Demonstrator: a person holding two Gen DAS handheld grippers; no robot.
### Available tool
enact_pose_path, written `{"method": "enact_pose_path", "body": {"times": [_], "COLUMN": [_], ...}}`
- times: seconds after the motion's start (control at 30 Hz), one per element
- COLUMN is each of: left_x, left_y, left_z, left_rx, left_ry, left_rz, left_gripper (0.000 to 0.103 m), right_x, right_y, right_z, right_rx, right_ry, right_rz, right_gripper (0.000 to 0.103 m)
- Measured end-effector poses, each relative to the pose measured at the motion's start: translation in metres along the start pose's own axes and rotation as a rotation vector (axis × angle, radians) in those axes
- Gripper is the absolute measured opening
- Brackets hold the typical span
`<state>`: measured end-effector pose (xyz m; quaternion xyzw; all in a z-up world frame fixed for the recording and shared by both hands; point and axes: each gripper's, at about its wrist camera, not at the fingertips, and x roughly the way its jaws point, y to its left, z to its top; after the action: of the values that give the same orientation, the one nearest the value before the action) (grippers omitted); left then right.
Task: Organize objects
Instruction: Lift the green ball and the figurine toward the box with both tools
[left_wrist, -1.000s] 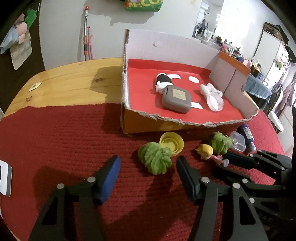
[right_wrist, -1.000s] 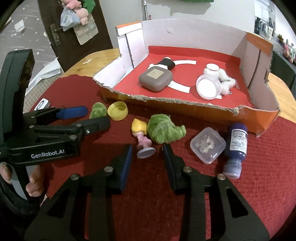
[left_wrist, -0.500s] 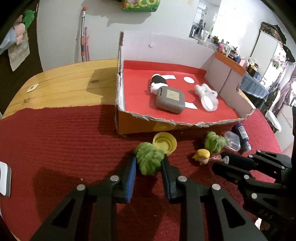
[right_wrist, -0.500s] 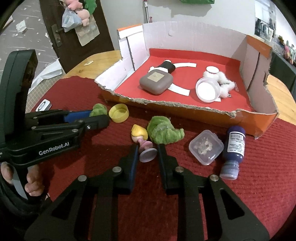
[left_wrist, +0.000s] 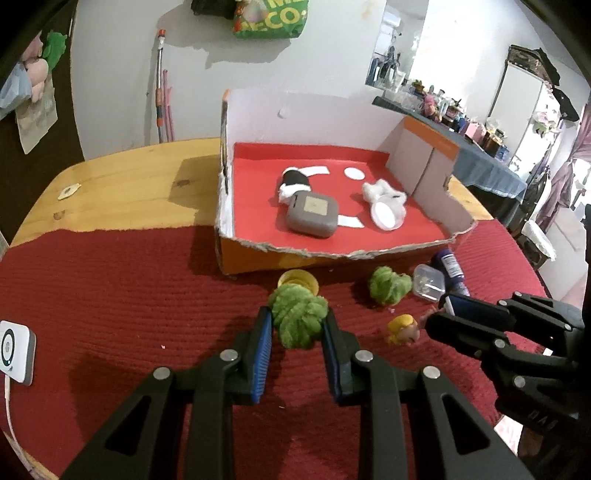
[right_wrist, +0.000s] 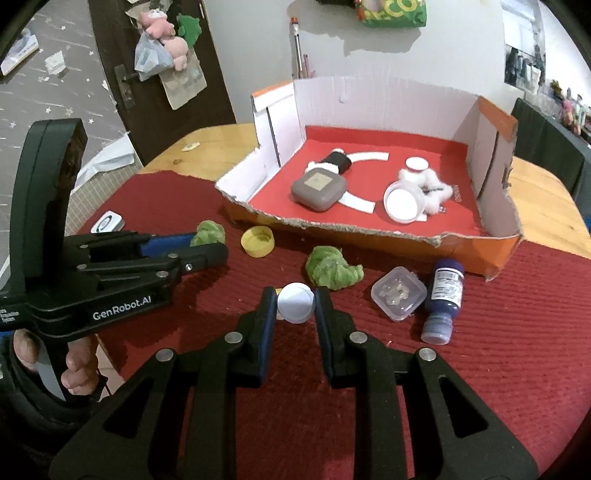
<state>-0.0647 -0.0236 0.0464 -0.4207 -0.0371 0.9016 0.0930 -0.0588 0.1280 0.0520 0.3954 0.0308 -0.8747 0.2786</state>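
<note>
My left gripper (left_wrist: 298, 325) is shut on a green yarn ball (left_wrist: 297, 319) and holds it above the red mat. My right gripper (right_wrist: 295, 302) is shut on a small yellow-haired doll, whose round white base (right_wrist: 295, 302) faces the right wrist camera; its yellow head (left_wrist: 402, 328) shows in the left wrist view. A second green yarn ball (right_wrist: 332, 267), a yellow cap (right_wrist: 257, 240), a clear square case (right_wrist: 399, 293) and a dark blue bottle (right_wrist: 443, 295) lie on the mat in front of the cardboard box (right_wrist: 369, 229).
The box has a red floor and holds a grey case (right_wrist: 319, 188), a black-and-white item (right_wrist: 338, 160), a clear lid (right_wrist: 402, 203) and white fluff. A white device (left_wrist: 14, 350) lies at the mat's left edge. Bare wooden table (left_wrist: 129, 181) lies behind the mat.
Both grippers have lifted their objects off the mat. The doll has tipped so its base faces the right camera. The left gripper closed on the yarn ball a second ago.
</note>
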Motion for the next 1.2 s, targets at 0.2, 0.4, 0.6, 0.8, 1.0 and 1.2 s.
{"method": "enact_pose_path", "body": {"times": [0.2,0.4,0.6,0.8,1.0,1.2], "left_x": [-0.008,-0.006,-0.008,-0.007,0.0,0.013], "left_y": [-0.009,-0.015,-0.02,-0.022,-0.024,-0.023], "left_z": [0.003,0.004,0.014,0.027,0.042,0.054], "left_rx": [0.018,0.027,0.035,0.041,0.047,0.05], "left_ry": [-0.018,-0.013,-0.027,-0.034,-0.028,-0.007], "left_rz": [-0.008,-0.014,-0.024,-0.039,-0.043,-0.052], "left_gripper": [0.027,0.027,0.027,0.027,0.027,0.027], "right_x": [-0.016,-0.019,-0.025,-0.03,-0.03,-0.022], "right_y": [0.0,-0.002,-0.004,-0.011,-0.019,-0.029], "right_z": [0.003,0.002,0.01,0.022,0.035,0.047], "right_rx": [-0.001,0.004,-0.001,0.002,0.005,0.013], "right_ry": [-0.039,-0.042,-0.062,-0.081,-0.092,-0.088], "right_rz": [0.005,0.006,0.007,-0.004,-0.014,-0.023], "right_gripper": [0.02,0.02,0.02,0.02,0.02,0.02]}}
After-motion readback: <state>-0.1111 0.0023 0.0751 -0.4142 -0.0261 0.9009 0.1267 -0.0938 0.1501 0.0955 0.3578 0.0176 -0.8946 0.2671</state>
